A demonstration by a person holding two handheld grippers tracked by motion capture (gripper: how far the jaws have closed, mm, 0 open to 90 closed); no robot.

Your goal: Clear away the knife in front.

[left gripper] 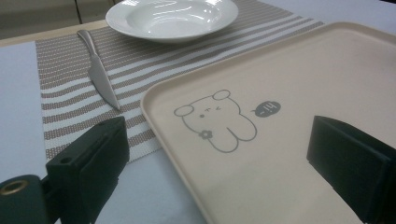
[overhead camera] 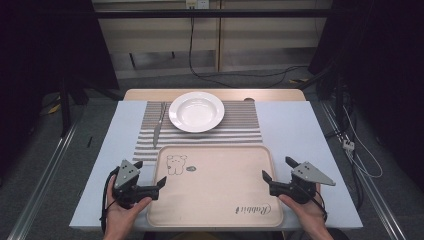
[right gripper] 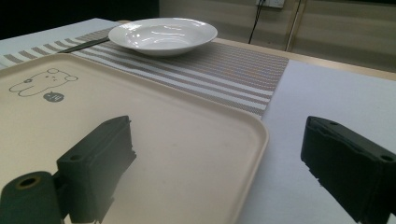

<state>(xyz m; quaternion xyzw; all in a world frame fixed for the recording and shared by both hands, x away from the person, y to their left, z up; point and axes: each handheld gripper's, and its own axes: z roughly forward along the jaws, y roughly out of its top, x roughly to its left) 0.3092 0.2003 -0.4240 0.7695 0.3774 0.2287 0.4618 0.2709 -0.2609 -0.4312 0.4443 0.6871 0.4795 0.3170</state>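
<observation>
A beige tray point(overhead camera: 215, 195) with a bear print lies at the table's near edge. Beyond it a striped placemat point(overhead camera: 240, 127) holds a white deep plate point(overhead camera: 196, 111), with a table knife point(overhead camera: 158, 127) to the plate's left. My left gripper point(overhead camera: 150, 172) is open and straddles the tray's left rim point(left gripper: 154, 100), one jaw over the table and one over the tray. My right gripper point(overhead camera: 277, 168) is open across the tray's right rim point(right gripper: 261, 135) in the same way. Nothing is gripped. The left gripper view looks along the knife point(left gripper: 100, 77) to the plate point(left gripper: 172, 17).
The pale blue tabletop point(overhead camera: 310, 130) has bare strips left and right of the tray and mat. A wooden edge point(overhead camera: 150, 94) runs along the back. Cables point(overhead camera: 240, 75) lie on the floor behind, and dark frames stand at both sides.
</observation>
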